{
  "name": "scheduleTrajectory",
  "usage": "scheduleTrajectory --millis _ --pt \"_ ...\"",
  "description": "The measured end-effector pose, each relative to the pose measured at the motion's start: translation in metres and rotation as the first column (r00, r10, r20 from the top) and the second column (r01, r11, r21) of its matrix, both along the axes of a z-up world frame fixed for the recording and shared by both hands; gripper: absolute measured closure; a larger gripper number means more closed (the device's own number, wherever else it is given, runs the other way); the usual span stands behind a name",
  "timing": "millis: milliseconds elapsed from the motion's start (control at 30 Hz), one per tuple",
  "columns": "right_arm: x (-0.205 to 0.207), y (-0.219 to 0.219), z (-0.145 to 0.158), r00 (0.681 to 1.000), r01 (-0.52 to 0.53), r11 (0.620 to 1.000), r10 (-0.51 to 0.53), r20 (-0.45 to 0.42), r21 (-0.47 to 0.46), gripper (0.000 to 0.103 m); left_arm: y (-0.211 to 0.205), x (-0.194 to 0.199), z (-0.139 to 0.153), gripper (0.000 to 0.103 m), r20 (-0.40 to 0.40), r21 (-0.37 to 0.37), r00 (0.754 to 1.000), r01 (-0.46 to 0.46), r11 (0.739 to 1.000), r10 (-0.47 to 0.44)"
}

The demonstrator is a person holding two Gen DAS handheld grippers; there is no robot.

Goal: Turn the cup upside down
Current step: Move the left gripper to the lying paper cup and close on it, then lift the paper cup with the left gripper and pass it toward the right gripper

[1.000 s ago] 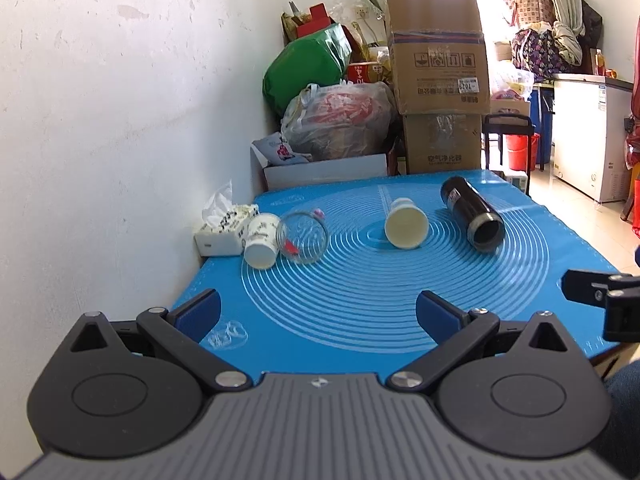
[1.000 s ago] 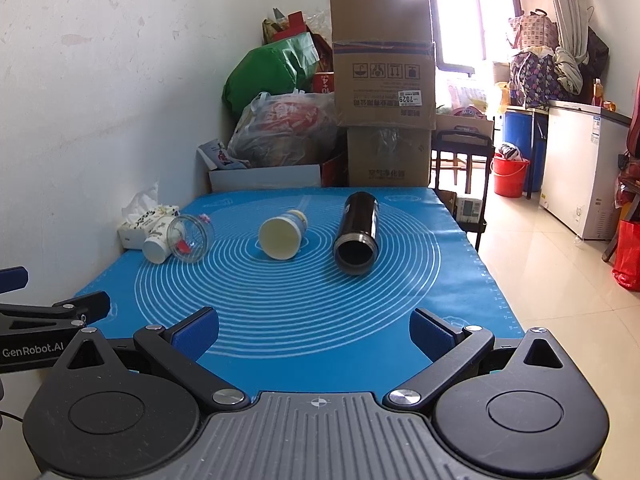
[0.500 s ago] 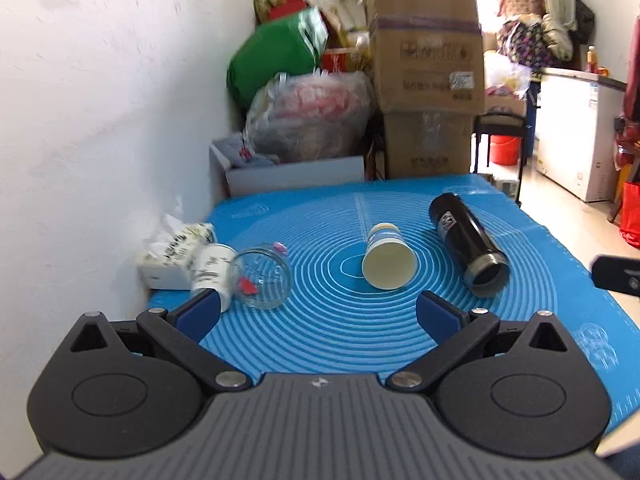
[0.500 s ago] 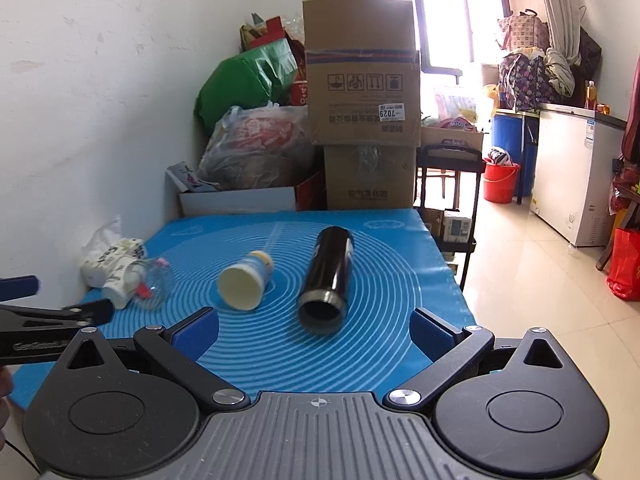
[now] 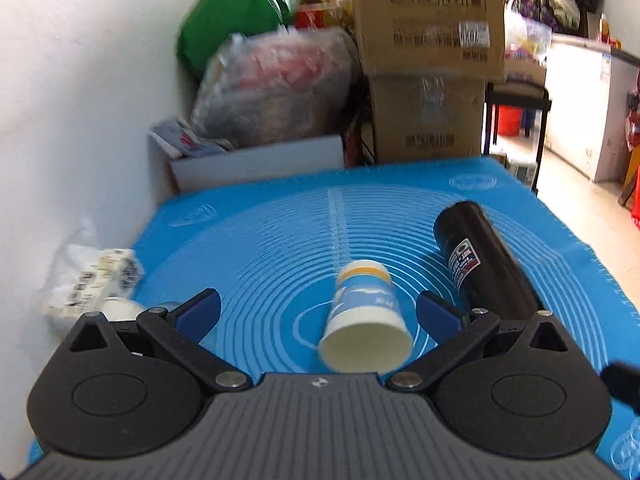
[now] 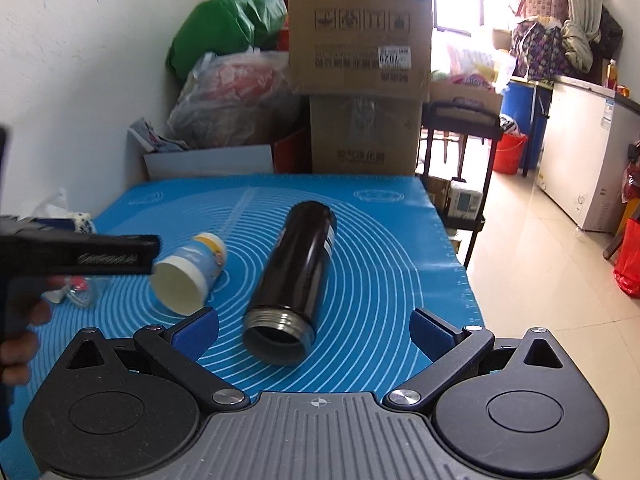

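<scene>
A paper cup with a blue and yellow print lies on its side on the blue mat, mouth toward me. My left gripper is open, its fingers on either side of the cup's mouth, not touching. A black flask lies on its side to the cup's right, open end toward me. My right gripper is open and empty, just in front of the flask's mouth. The cup also shows in the right wrist view, with the left gripper's body above it.
A tissue pack and a white cup lie at the mat's left edge by the wall. A clear glass lies there too. Cardboard boxes and bags stand behind the table. The table's right edge drops to tiled floor.
Both grippers moved forward over the mat. The left one closed in on the paper cup, which now lies between its fingers. The right one came up to the flask's mouth.
</scene>
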State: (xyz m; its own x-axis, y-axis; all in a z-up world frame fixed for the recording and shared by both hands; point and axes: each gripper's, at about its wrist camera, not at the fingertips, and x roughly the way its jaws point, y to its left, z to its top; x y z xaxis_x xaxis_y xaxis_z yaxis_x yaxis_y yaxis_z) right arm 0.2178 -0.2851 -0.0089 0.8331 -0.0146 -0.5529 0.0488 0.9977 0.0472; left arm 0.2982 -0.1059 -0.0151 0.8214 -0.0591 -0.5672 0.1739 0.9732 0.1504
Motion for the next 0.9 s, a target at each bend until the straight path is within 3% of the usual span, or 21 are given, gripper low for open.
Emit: scheduleTrajectory --millis 167,333,400,467,700,900 --pt "0.021 -0.008 -0.013 1.0 -0.011 1.0 0.011 -0.023 0.0 0.0 -0.012 0.043 -0.026 0.001 -0.1 0.004 0.995 -0.015 1.0 0.015" --pt "0.032 -0.013 -0.025 0.999 -0.015 1.0 0.015 -0.046 0.003 0.0 -0.017 0.054 -0.04 0.003 -0.155 -0.002 0.988 0.007 1.0 -0.007" --pt "0.035 -0.014 -0.029 0.998 -0.016 1.0 0.016 -0.056 0.01 0.0 -0.018 0.058 -0.045 0.033 -0.182 0.013 0.983 0.006 1.0 -0.004" --pt "0.036 -0.014 -0.032 0.998 -0.013 1.0 0.014 -0.062 0.014 0.0 -0.017 0.064 -0.049 0.038 -0.223 0.003 0.975 0.01 1.0 -0.009" --pt "0.03 -0.012 -0.03 0.998 -0.01 1.0 0.011 -0.055 0.011 0.0 -0.01 0.054 -0.041 0.041 -0.196 -0.012 0.98 0.022 1.0 -0.024" --pt "0.012 -0.008 -0.018 0.999 -0.012 1.0 0.013 -0.036 0.025 0.0 -0.003 0.017 -0.021 0.041 -0.17 -0.035 0.984 0.049 0.998 -0.054"
